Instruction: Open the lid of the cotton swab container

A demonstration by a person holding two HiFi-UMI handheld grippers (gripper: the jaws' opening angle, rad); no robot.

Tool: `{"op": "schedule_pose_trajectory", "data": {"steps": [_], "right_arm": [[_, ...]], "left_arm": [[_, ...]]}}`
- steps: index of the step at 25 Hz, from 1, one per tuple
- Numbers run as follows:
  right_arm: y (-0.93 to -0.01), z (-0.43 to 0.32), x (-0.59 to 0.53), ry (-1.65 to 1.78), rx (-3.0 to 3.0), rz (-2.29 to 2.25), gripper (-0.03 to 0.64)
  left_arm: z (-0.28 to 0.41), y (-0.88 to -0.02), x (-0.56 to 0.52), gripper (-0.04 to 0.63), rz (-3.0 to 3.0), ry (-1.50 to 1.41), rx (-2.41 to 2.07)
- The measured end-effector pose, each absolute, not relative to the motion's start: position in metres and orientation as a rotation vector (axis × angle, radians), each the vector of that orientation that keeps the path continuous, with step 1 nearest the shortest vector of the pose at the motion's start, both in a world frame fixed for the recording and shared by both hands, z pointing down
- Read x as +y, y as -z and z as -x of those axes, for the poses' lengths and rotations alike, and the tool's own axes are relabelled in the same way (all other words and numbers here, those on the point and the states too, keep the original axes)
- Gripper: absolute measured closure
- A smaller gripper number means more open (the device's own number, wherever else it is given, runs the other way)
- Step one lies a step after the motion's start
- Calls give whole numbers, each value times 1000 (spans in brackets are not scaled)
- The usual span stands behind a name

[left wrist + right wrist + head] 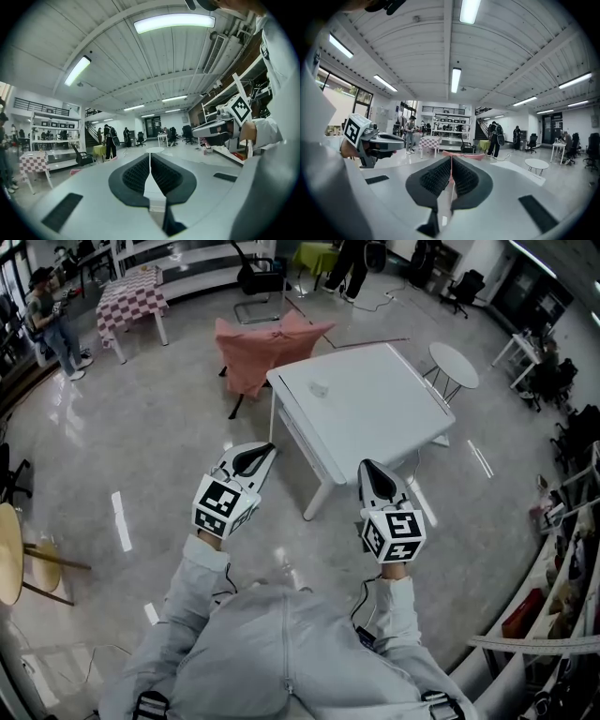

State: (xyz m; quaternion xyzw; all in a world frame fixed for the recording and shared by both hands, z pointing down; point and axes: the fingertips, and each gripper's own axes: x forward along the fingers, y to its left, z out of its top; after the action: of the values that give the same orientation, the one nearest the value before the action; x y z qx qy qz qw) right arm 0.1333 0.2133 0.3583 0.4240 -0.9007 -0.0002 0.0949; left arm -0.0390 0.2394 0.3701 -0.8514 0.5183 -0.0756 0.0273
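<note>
**Head view:** A person in a grey jacket (pixel 281 652) stands on a glossy grey floor (pixel 159 437) and holds a gripper in each hand. The left gripper (pixel 266 450) and the right gripper (pixel 366 468) both hover over the floor, short of a white square table (pixel 375 418). Each gripper's black jaws taper to a closed point. The cotton swab container (pixel 319 387), a small pale translucent thing, sits alone on the tabletop near its far-left edge, well apart from both grippers. Its lid cannot be made out at this size. A pink cloth-draped piece of furniture (pixel 267 348) stands just behind the table, and a small round white side table (pixel 454 364) stands to the right.

**Left gripper view:** The ribbed black pads (pixel 136 176) are pressed together with nothing between them. The gripper points level across the hall. The round side table (pixel 155 150) shows just above the tips, and the right gripper (pixel 220 127) is at the right.

**Right gripper view:** The jaws are likewise closed and empty, meeting in a thin seam. The pink cloth (pixel 464 155) lies beyond the tips. A red-and-white checkered table (pixel 429 140) stands further back, and the left gripper (pixel 391 140) is at the left.
</note>
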Motion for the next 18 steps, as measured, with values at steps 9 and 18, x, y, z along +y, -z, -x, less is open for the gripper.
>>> {"op": "schedule_pose_trajectory", "data": {"steps": [9,18], "right_arm": [[-372,-94,234,-19,-2626,-1292,580],[-377,-66,226,-16,-2607,-1295,580]], "left_arm": [[77,-388,256,571,2663,268,1564],[102,-396,248,571,2698,270,1556]]}}
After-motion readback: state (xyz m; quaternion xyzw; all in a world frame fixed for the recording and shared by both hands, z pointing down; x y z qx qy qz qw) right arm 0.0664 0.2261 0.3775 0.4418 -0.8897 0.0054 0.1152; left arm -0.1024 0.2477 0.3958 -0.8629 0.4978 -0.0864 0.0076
